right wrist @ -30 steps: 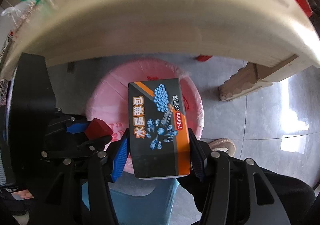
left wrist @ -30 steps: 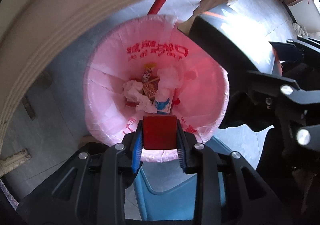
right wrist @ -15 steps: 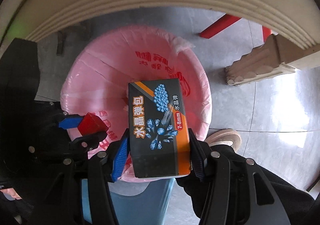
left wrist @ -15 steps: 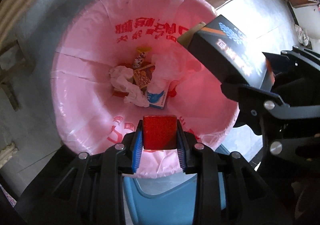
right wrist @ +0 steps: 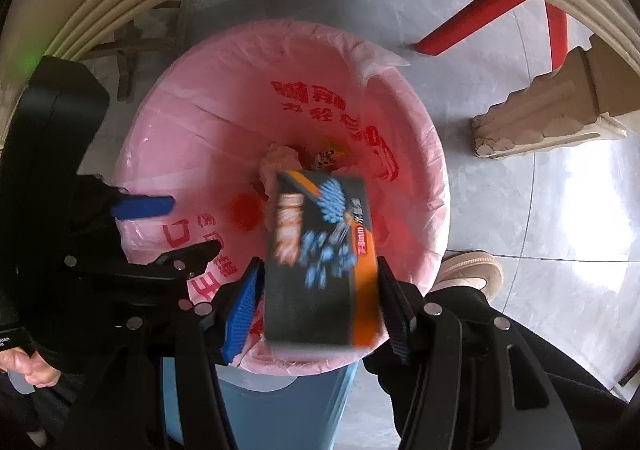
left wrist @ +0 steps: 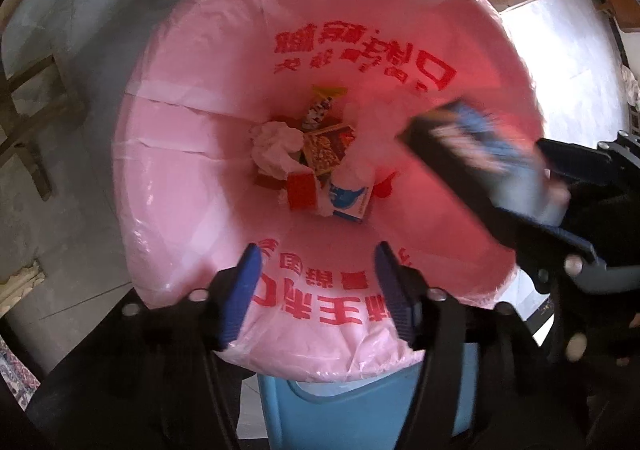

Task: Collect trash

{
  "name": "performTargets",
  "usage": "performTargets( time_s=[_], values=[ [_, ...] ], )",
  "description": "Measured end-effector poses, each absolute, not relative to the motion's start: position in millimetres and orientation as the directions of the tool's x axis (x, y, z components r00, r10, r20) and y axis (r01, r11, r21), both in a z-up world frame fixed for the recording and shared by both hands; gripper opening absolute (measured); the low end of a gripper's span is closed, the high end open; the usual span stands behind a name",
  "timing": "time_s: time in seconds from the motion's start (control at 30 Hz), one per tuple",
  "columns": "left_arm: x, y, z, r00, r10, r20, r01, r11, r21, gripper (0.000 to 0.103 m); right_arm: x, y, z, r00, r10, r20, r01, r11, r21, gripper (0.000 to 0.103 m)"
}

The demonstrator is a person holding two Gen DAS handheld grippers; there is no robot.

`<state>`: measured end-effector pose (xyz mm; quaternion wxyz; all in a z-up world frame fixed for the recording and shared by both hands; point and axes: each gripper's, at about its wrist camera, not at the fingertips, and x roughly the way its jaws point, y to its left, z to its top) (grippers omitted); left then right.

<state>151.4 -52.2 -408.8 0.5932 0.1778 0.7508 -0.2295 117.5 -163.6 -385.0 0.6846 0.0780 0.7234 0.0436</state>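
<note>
We have let go on both sides. Our left gripper (left wrist: 316, 290) now stands spread and empty; the red block (left wrist: 303, 191) it held lies among the trash at the bag's centre. Our right gripper (right wrist: 320, 306) has parted too, and the black box (right wrist: 320, 258) shows blurred between its fingers, at three o'clock over the pink bag (left wrist: 192, 154).

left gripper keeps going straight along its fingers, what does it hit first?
Likely the trash pile at the bottom of the pink bag. Left gripper is open and the line looks free until there; depth is unclear.
</note>
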Motion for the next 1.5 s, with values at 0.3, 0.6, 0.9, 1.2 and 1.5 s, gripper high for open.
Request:
performTargets(
  time_s=[0.3,0.6,0.9,1.2,1.5],
  values=[
    [156.1,-49.7,-413.0,-0.221,0.035,-0.975,0.519,0.850,-0.087,0.078,120.8,-165.3,-383.2,-0.040,0.156,-0.987,0.067,0.986,0.154,0.074],
    [154.9,-49.8,-415.7,-0.214,0.045,-0.976,0.482,0.874,-0.065,0.080,120.7,-170.9,-382.1,-0.035,0.132,-0.991,0.084,0.988,0.129,0.074],
    [142.1,-55.2,-397.0,-0.154,0.069,-0.986,0.511,0.859,-0.020,0.081,113.1,-180.5,-361.9,-0.002,0.069,-0.998,0.112,0.991,0.068,0.075],
    [131.4,-53.7,-309.3,0.081,-0.004,-0.997,0.424,0.905,0.031,0.082,92.1,-197.7,-267.3,0.232,-0.055,-0.971,0.171,0.985,-0.015,0.075],
    [118.1,-46.9,-164.0,0.442,-0.128,-0.888,0.298,0.955,0.010,0.087,54.2,-209.5,-123.3,0.600,-0.183,-0.779,0.256,0.966,-0.030,0.093]
  ],
)
